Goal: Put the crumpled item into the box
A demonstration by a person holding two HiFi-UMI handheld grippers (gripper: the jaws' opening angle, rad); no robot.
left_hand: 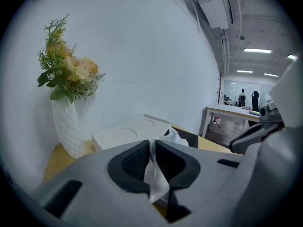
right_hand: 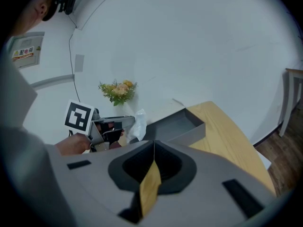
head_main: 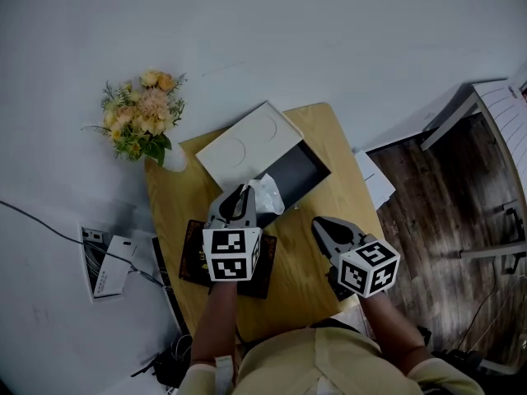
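Closest in, the left gripper (head_main: 244, 191) is pinching the crumpled white tissue (head_main: 268, 196) just beside the open dark box (head_main: 298, 169). It should be clearing the rim before releasing. The right gripper (head_main: 319, 226) is waiting closed, empty.

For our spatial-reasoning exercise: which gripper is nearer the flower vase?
Left. In the head view, the left gripper is right of the vase; the right gripper sits farther right.

Overhead and jaw-level views, shared table (head_main: 342, 200)
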